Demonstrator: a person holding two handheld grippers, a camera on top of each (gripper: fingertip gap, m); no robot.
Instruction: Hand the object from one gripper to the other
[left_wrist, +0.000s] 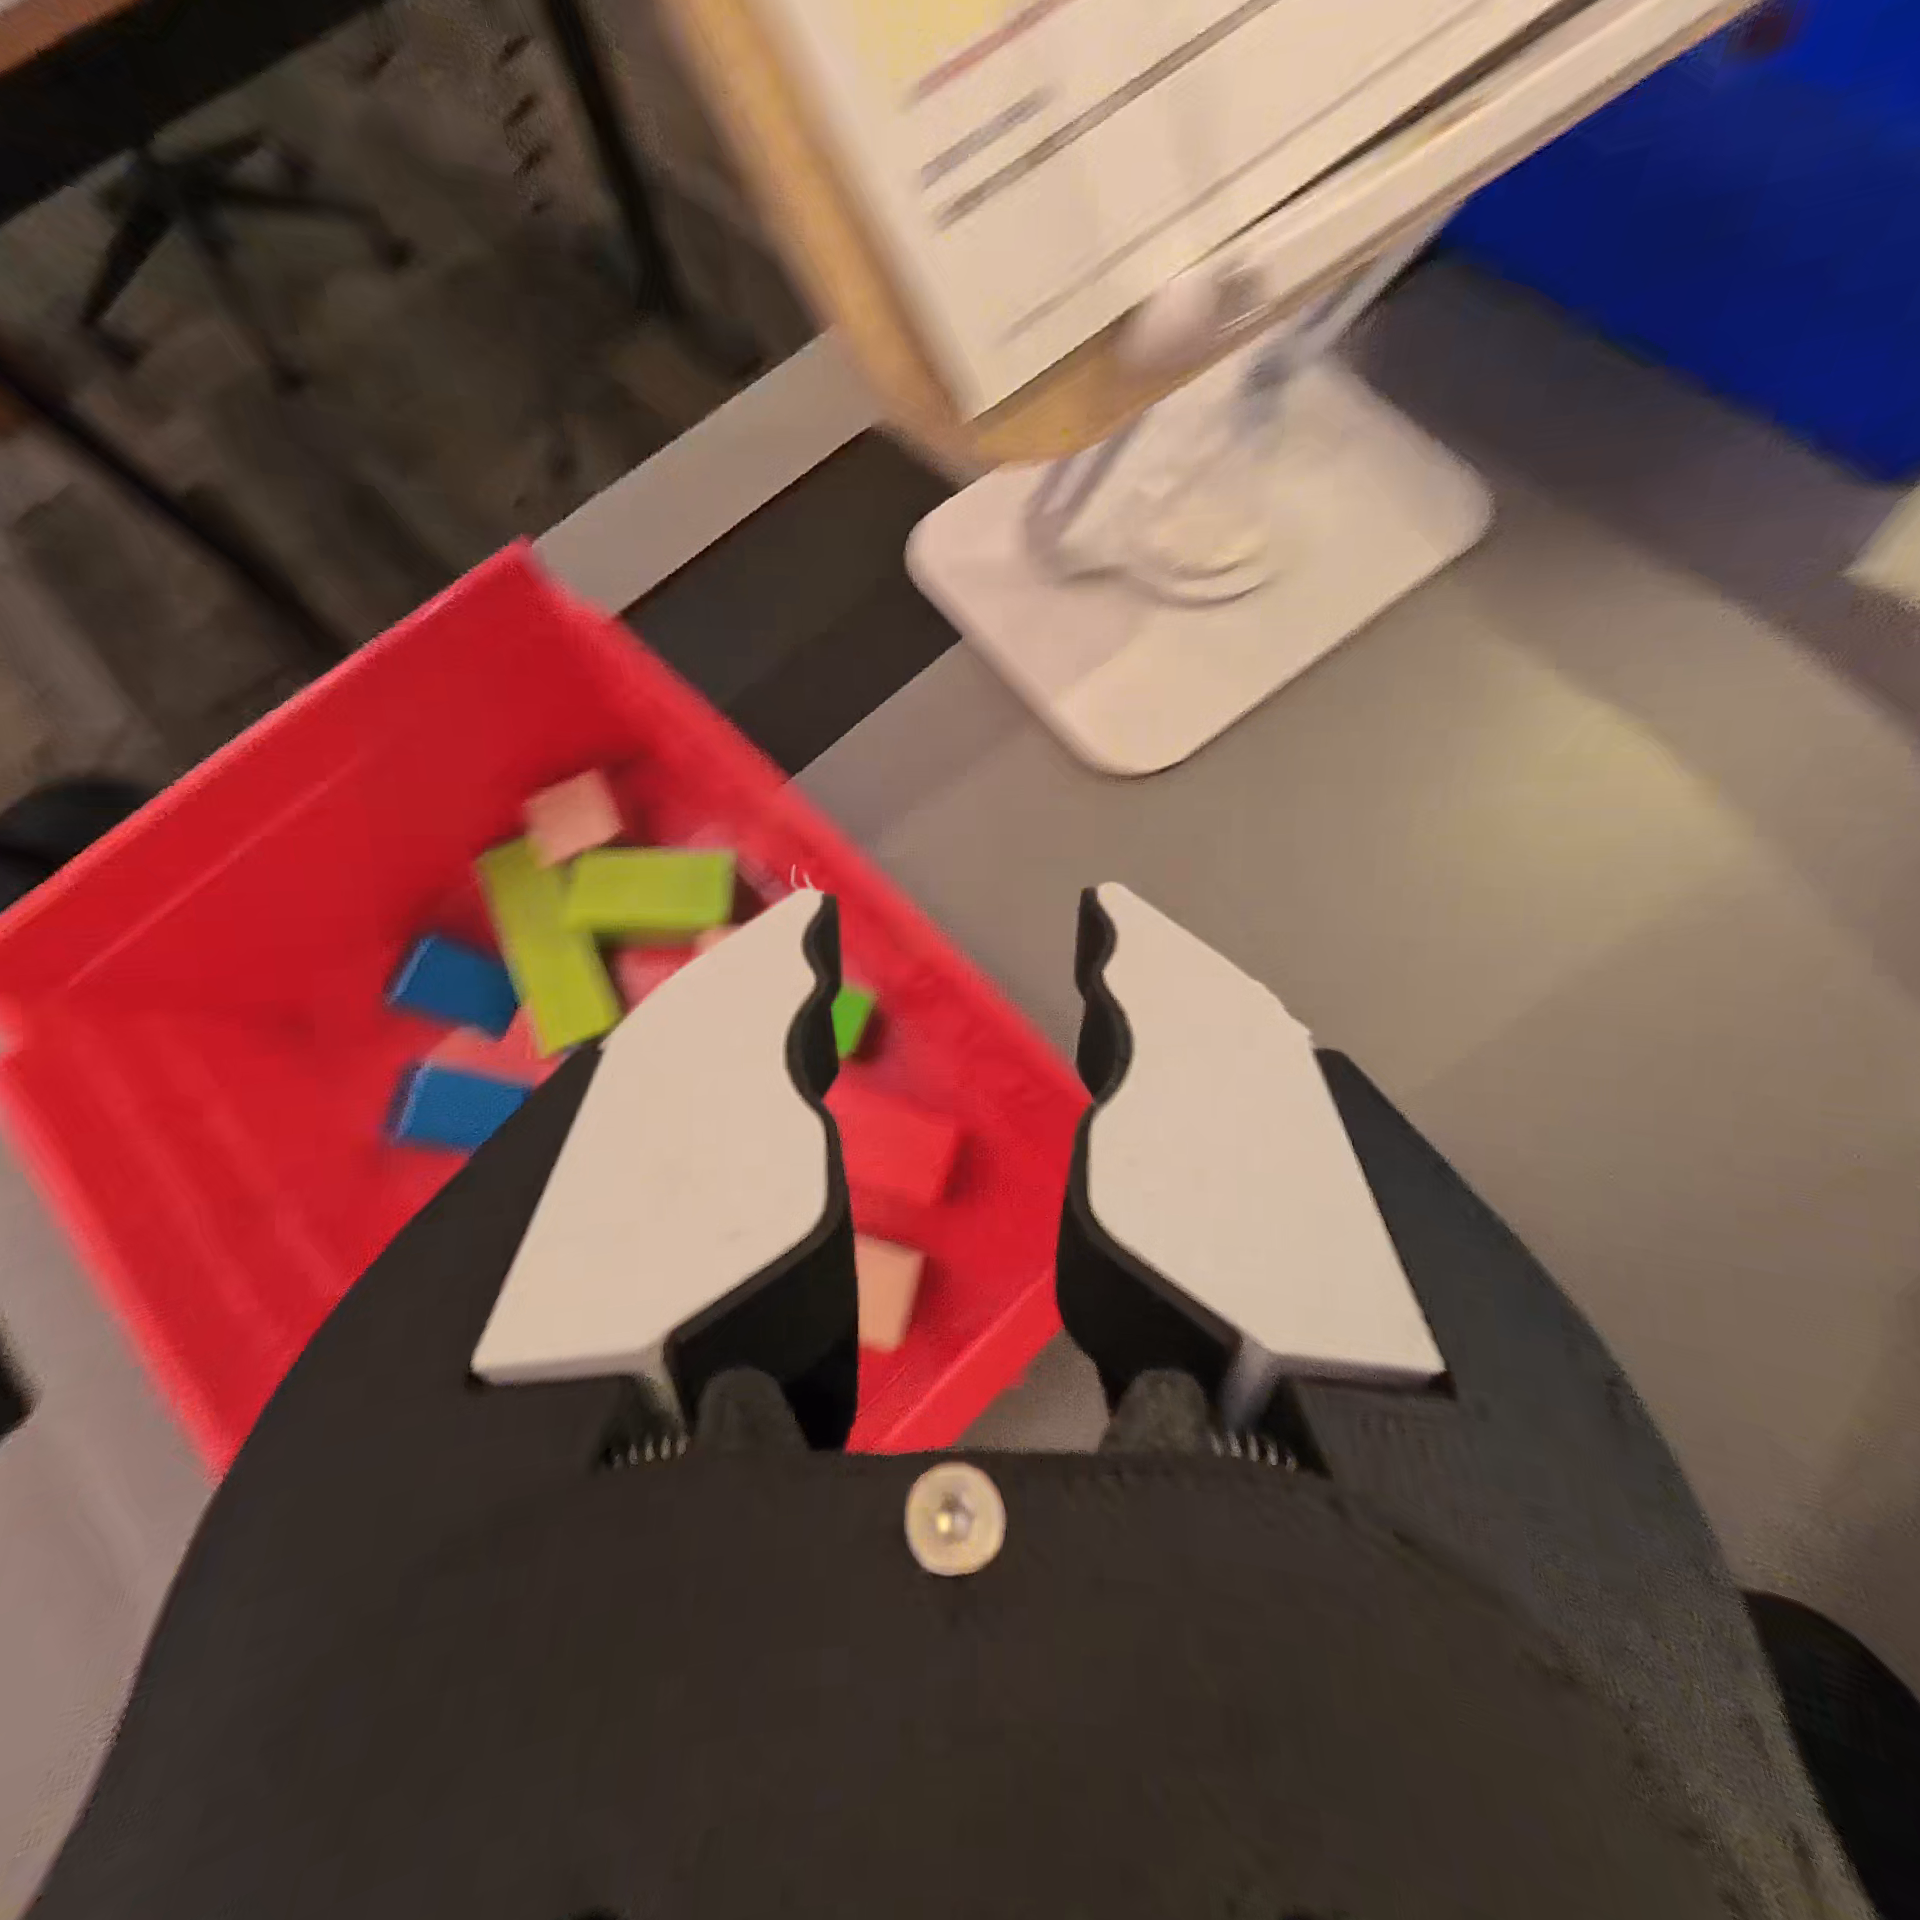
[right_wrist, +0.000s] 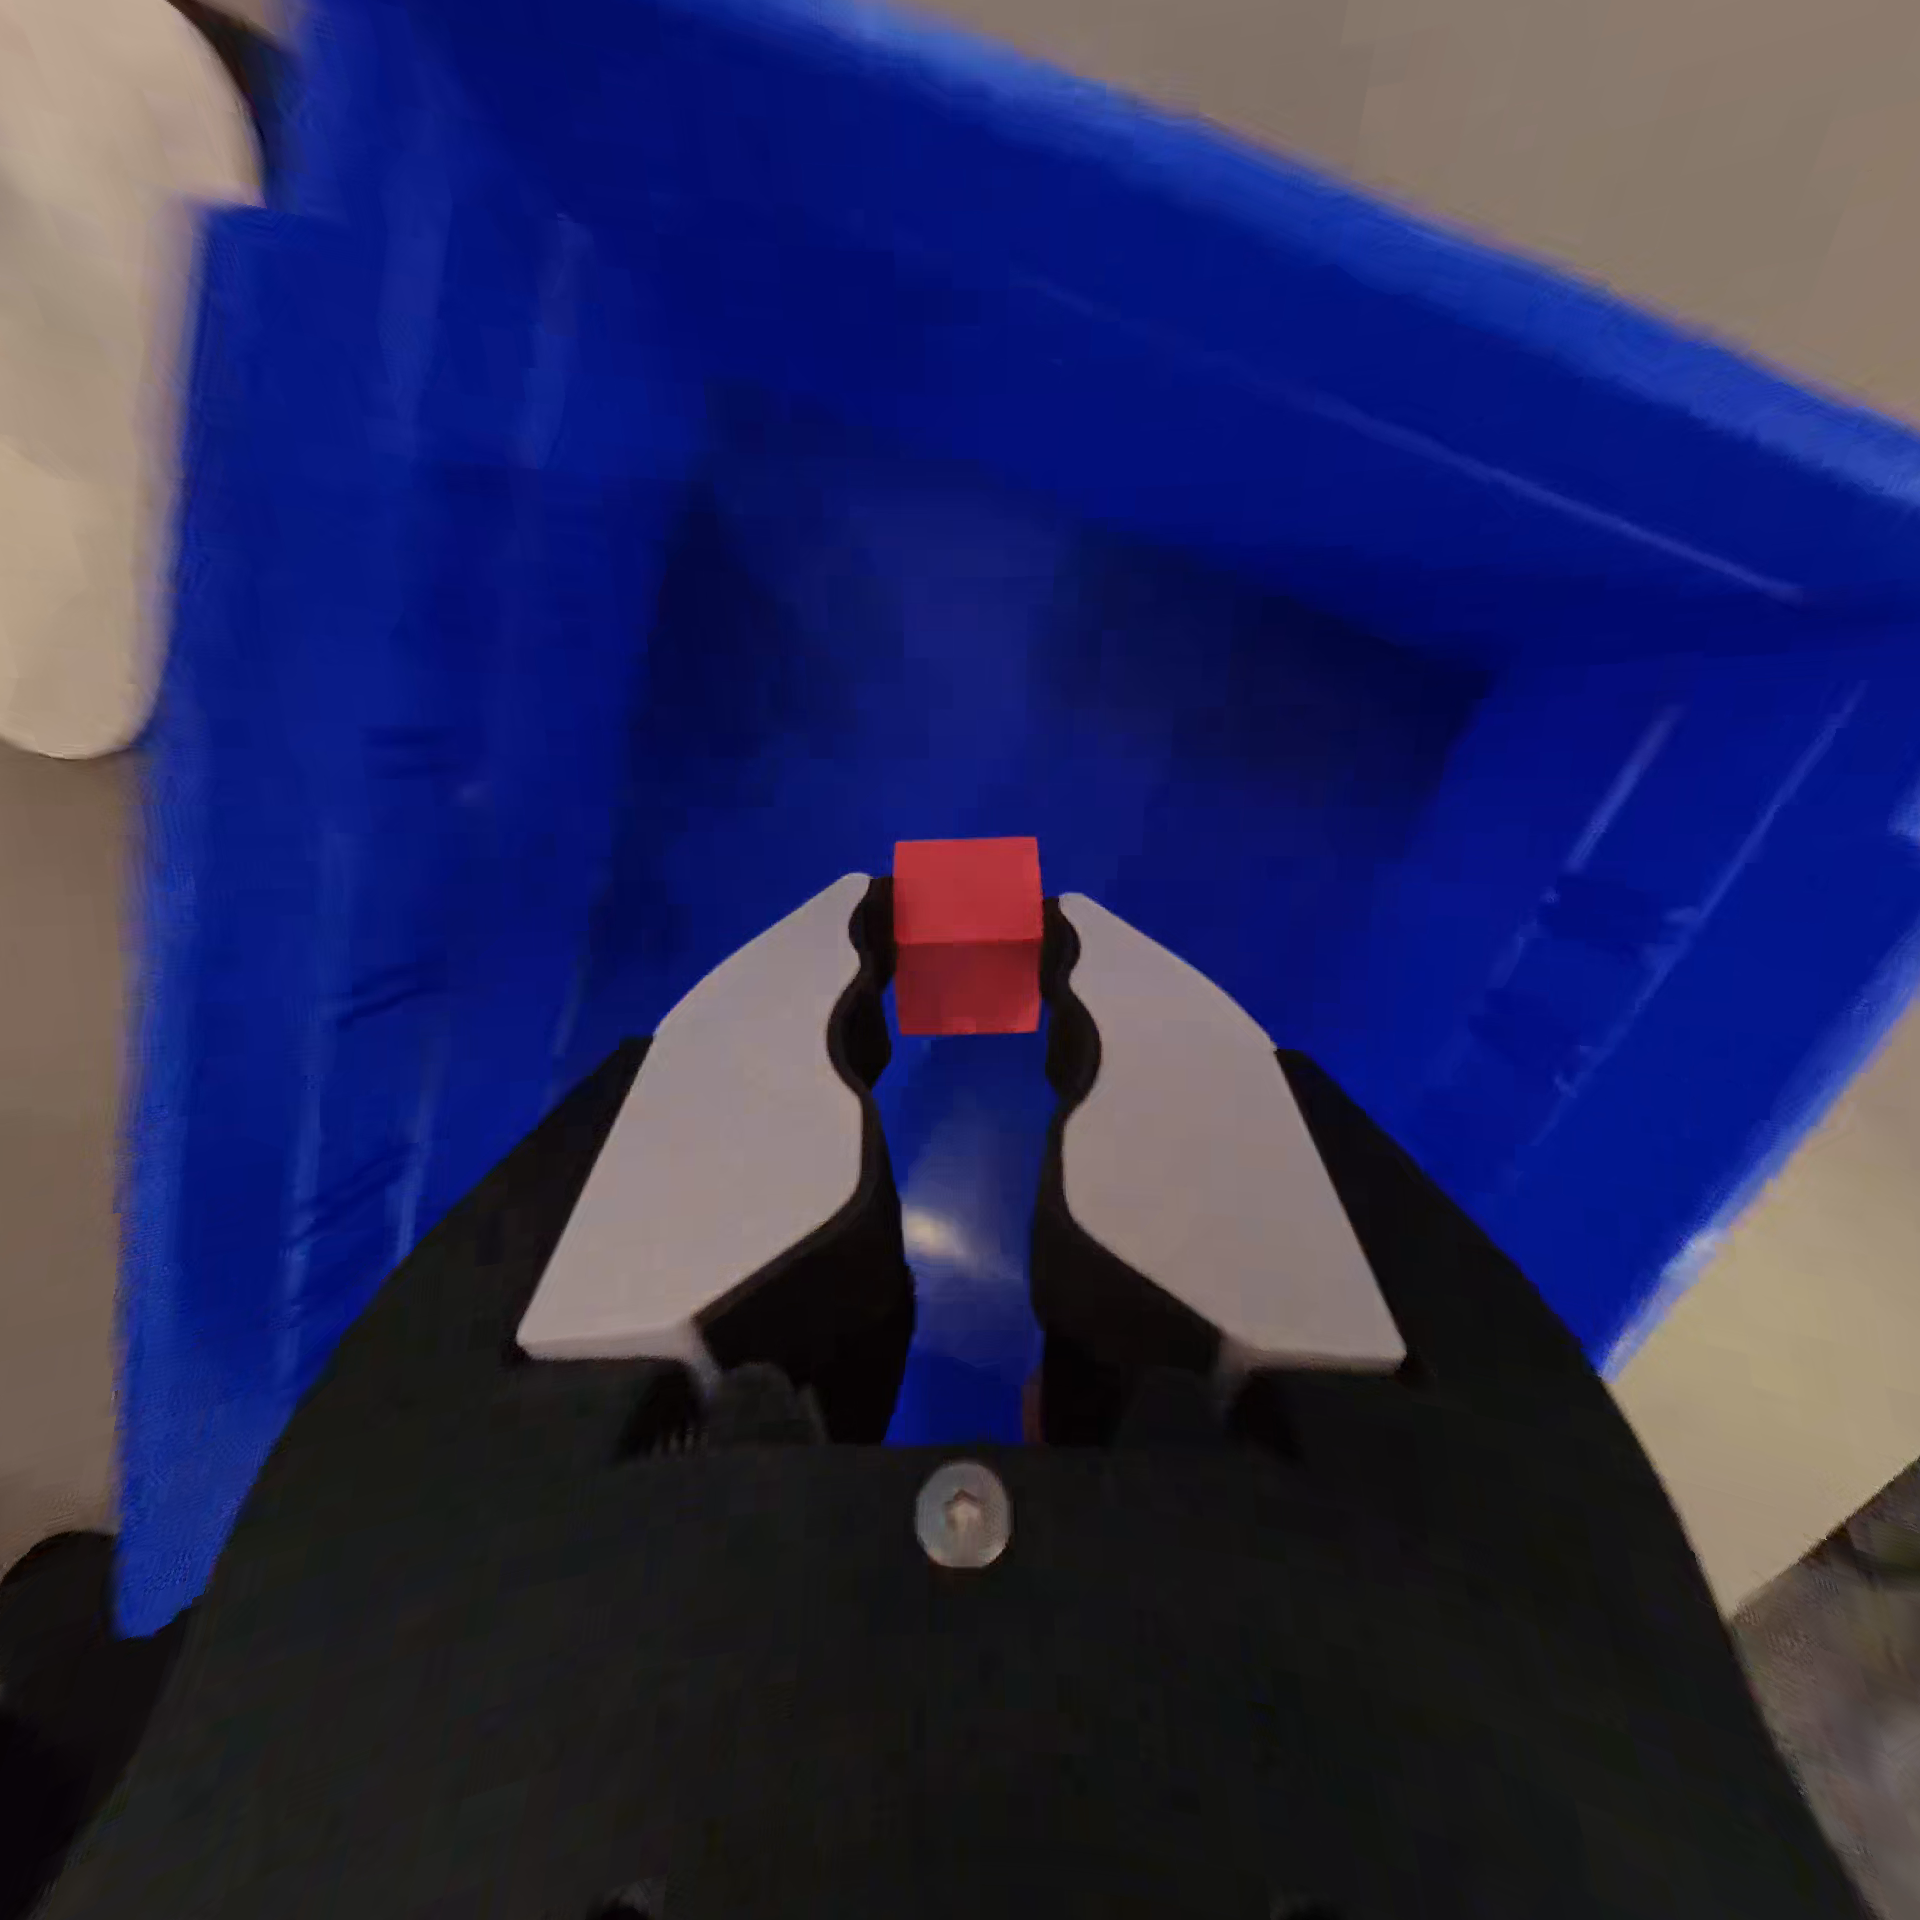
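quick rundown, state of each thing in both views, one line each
left gripper: open, nothing between its fingers
right gripper: shut on the red cube, pads pressed on both sides
red bin: holds loose coloured blocks
blue bin: inside looks bare, blurred
white stand: upright on the table

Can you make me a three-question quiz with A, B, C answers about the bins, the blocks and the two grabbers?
1. Where do the loose blocks lie? A in the red bin B on the white stand C on the floor
2. What colour is the cube in the right gripper? A green B red C yellow
3. How is the left gripper? A shut on a block B open with nothing between its fingers C holding paper

Answers: 1 A, blocks sit inside the red walls. 2 B, a red cube is pinched before the blue bin. 3 B, a bare gap shows.
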